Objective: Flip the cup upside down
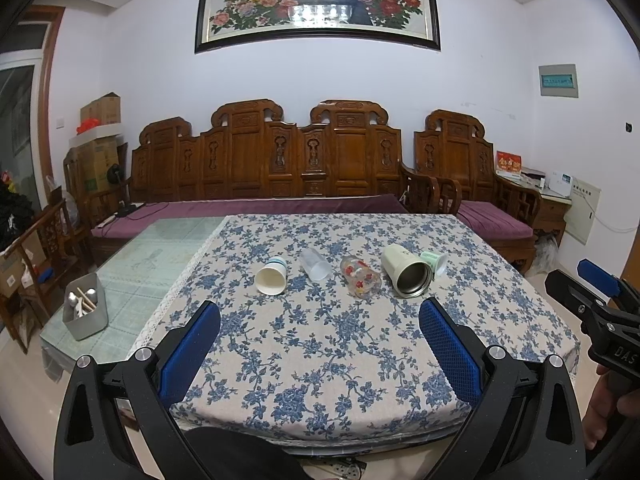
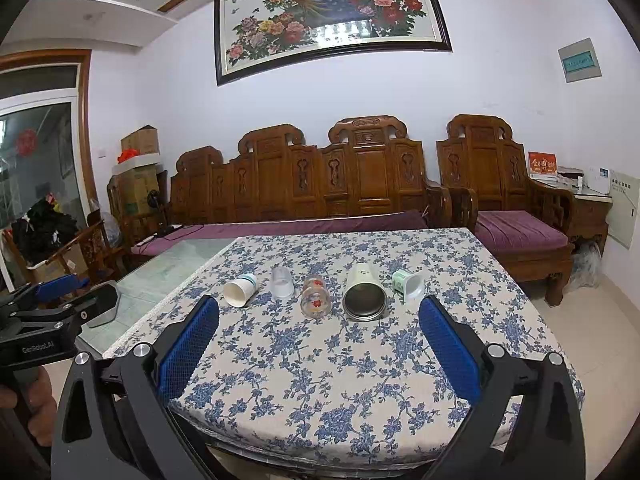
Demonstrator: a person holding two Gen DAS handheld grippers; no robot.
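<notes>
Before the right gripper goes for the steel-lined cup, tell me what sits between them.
Nothing visible does. The right gripper is open and aimed at the steel-lined cup, with only bare tablecloth between. The floral glass lies beside its left, the small green cup beside its right.

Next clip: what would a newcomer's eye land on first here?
A row of five cups lying on their sides across the floral tablecloth: paper cup, clear plastic cup, flowered glass, steel-lined tumbler, small green cup. Both grippers, left gripper and right gripper, hover short of them, jaws wide open.
</notes>
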